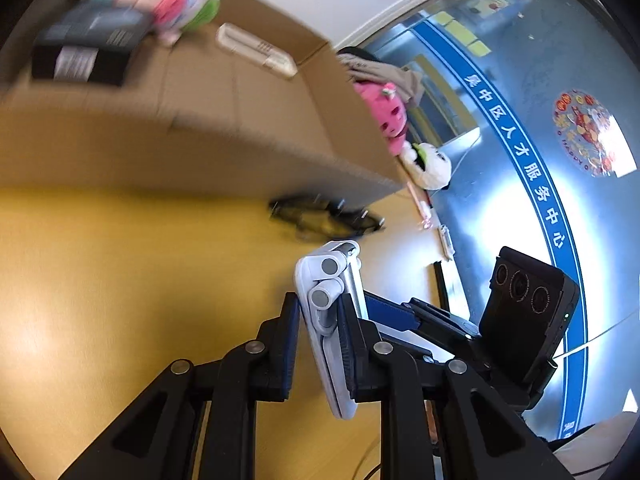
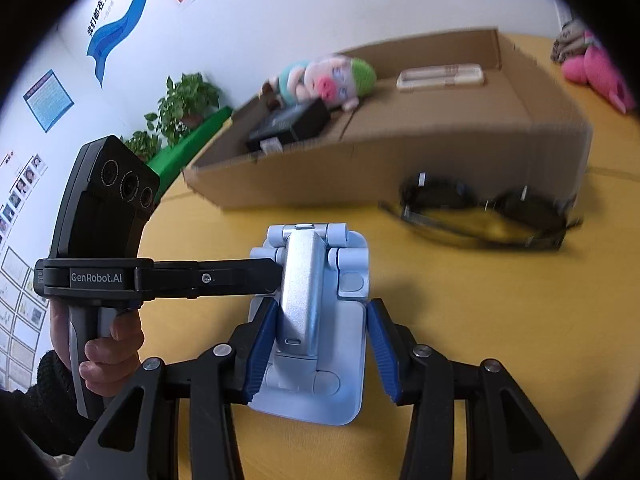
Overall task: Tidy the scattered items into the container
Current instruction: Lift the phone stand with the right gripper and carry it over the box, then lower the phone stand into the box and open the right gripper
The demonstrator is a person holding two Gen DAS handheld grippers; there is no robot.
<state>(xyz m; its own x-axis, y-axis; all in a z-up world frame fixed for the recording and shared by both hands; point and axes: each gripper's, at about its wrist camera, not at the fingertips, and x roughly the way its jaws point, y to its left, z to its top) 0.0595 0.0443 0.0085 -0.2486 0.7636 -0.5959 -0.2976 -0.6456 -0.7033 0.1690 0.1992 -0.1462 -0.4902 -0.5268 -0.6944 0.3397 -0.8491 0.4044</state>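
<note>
Above the yellow bench (image 2: pixel 480 320), clear of the top, you have the folding phone stand (image 2: pixel 316 320) between both sets of tongs. Your left tongs (image 1: pixel 318 344) are clamped across the stand's edge, pads pressing on both faces. Your right tongs (image 2: pixel 316 344) straddle the base plate: the left pad touches its side, but the right pad seems to stand just off it, so I cannot tell whether that side truly grips.

The stand looks like smooth plastic with a metal arm, so judge it stiff, fairly light and slippery. The hinges near the top are the weak point; the arm could swing or unfold if you squeeze there. Take hold on the flat base plate, across its short width, and keep the pads away from the round hinge barrels.

The box (image 2: pixel 400 152) sits just beyond, open on top, already holding a plush pig (image 2: pixel 324 80), a black carton (image 2: pixel 288 124) and a pale case (image 2: pixel 440 74). The sunglasses (image 2: pixel 480 212) lie on the bench against the box's near wall, not yet tidied. Two more plush toys (image 1: pixel 400 132) sit past its far end.

Lower the stand in flat rather than dropping it.
</note>
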